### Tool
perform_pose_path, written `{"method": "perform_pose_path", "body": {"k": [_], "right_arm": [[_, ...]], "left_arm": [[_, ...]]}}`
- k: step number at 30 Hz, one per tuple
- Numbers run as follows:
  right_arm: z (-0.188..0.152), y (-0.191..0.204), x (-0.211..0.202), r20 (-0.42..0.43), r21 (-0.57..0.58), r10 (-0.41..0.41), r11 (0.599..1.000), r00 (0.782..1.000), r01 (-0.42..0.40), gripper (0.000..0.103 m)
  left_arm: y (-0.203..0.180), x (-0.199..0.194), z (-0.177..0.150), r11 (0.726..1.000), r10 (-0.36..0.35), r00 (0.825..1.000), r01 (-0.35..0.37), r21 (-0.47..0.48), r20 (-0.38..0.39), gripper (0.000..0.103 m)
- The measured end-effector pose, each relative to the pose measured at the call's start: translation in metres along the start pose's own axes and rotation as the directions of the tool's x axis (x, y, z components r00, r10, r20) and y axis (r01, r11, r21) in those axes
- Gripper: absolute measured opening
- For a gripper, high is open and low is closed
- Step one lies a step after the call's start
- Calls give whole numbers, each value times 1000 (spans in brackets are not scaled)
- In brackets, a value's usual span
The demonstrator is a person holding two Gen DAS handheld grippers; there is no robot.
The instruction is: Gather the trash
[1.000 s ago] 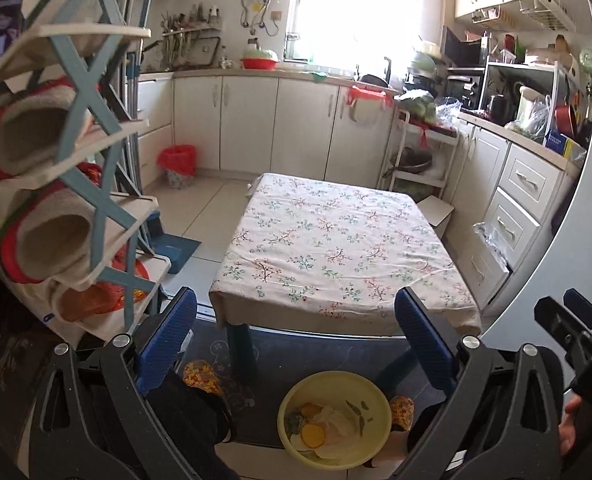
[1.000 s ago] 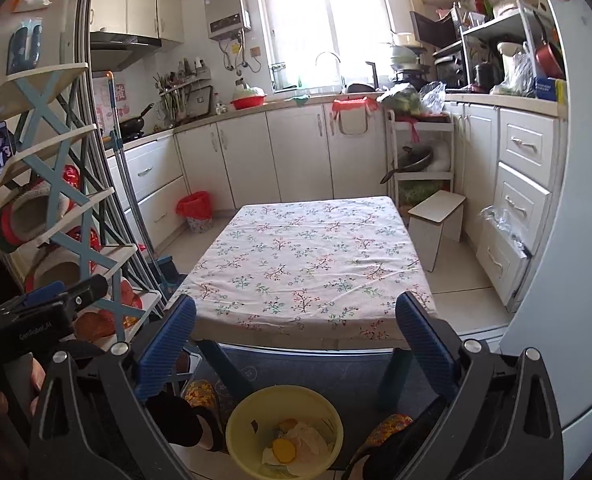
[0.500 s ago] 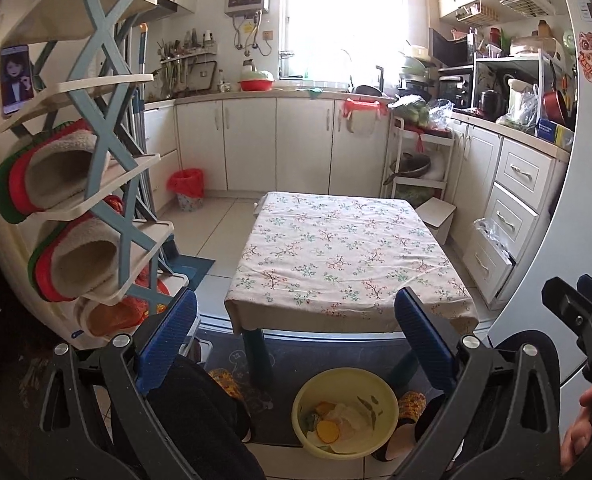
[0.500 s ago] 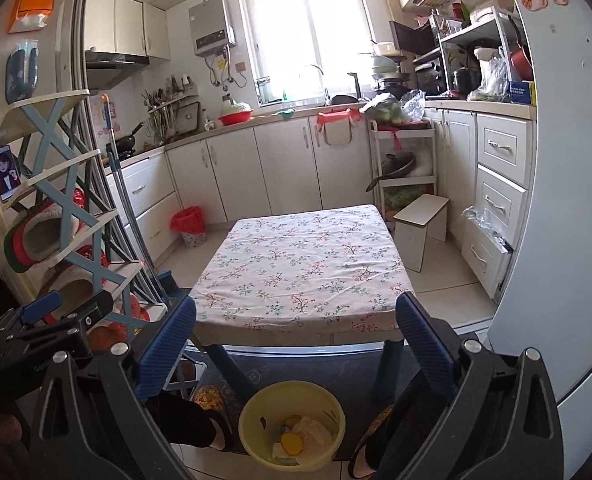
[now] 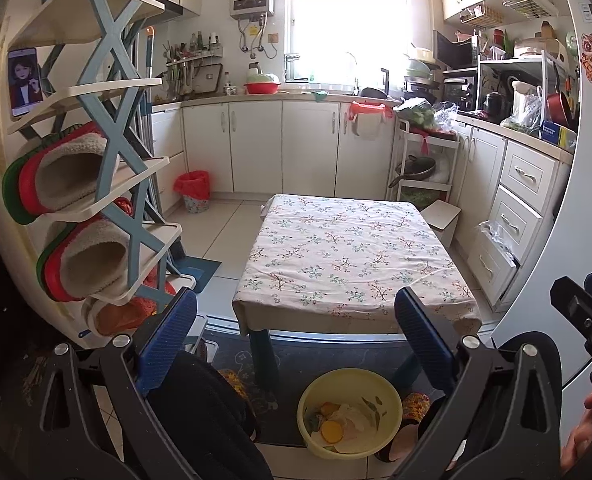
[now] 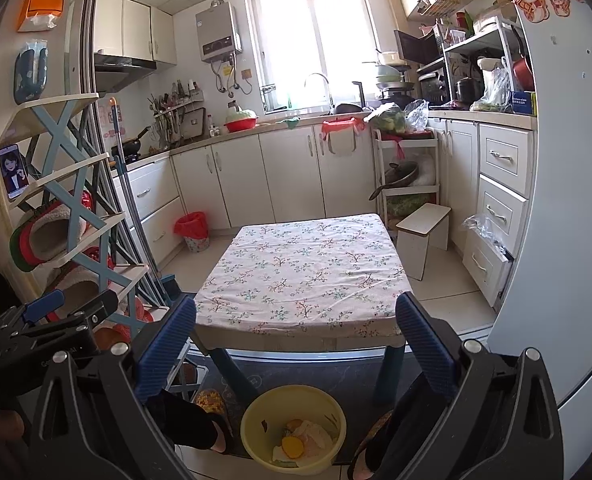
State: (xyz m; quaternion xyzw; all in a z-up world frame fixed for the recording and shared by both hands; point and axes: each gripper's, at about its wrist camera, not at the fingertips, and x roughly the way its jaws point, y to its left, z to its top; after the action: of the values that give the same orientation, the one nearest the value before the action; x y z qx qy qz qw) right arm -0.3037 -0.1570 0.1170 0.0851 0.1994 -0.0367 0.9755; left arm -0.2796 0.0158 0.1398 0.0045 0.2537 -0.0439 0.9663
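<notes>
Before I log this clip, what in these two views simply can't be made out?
- Yellow basin: scraps inside too small to identify, either view.
- Red-lined bin: contents hidden by its rim, too distant.
- Table underside: hidden by the tablecloth.
- Left gripper and right gripper: bodies cut off by the lower edge.

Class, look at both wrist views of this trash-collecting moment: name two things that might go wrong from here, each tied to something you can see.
1. The yellow basin of scraps sits on the floor between the person's slippered feet; a step forward could tip it and spill the trash.
2. Both the left gripper and right gripper are open and empty, raised above the basin. Reaching down, the table edge just ahead could catch a finger.
</notes>
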Motion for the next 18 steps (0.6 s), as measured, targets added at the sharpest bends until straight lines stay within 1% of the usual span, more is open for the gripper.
{"method": "perform_pose_path", "body": {"k": [18], "right_arm": [[0, 0, -3, 2, 0, -4, 1000, 1000, 4, 96]], "left_arm": [[2, 2, -2, 1000, 8, 1000, -8, 4, -26, 95]]}}
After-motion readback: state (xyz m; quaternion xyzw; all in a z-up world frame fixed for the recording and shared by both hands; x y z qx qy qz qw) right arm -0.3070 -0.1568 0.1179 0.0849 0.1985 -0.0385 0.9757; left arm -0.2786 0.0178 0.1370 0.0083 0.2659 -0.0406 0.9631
